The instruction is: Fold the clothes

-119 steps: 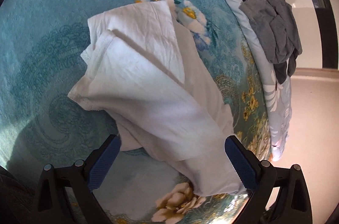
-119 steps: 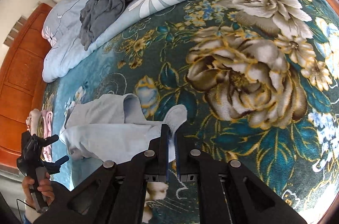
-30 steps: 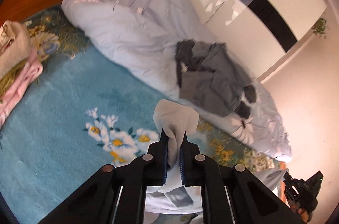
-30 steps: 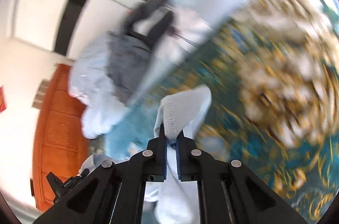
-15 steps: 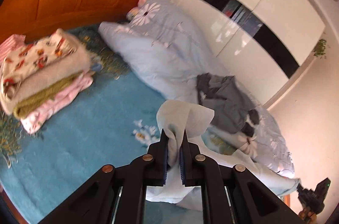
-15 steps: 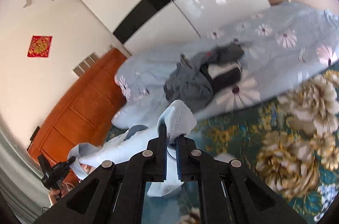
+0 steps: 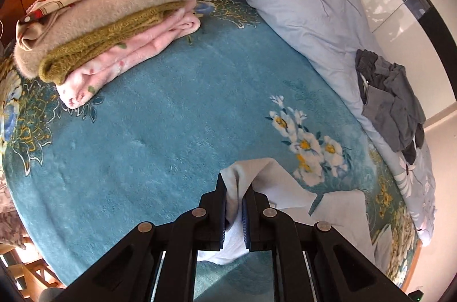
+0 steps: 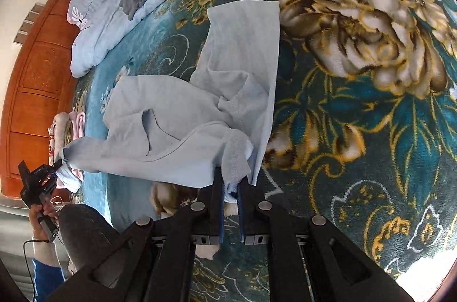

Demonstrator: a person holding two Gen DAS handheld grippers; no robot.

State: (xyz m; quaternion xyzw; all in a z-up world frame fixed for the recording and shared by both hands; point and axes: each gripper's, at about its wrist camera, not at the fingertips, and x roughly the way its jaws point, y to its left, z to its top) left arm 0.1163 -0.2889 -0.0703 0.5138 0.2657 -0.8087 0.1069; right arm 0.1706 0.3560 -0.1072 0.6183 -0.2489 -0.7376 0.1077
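We see both grippers, left [image 7: 234, 205] and right [image 8: 230, 187], fingers pinching the white garment [image 8: 177, 127], whose long axis runs lower left to centre between them

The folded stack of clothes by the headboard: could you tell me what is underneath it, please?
The folded stack rests on the teal floral blanket, with a pink fleece piece at its bottom. What the blanket covers beneath it cannot be seen.

My left hand-held gripper [image 7: 234, 205] is clamped tight on cloth, gripped in my hand [image 8: 42, 216]; my right hand-held gripper [image 8: 230, 196] is pinched closed too, held low.
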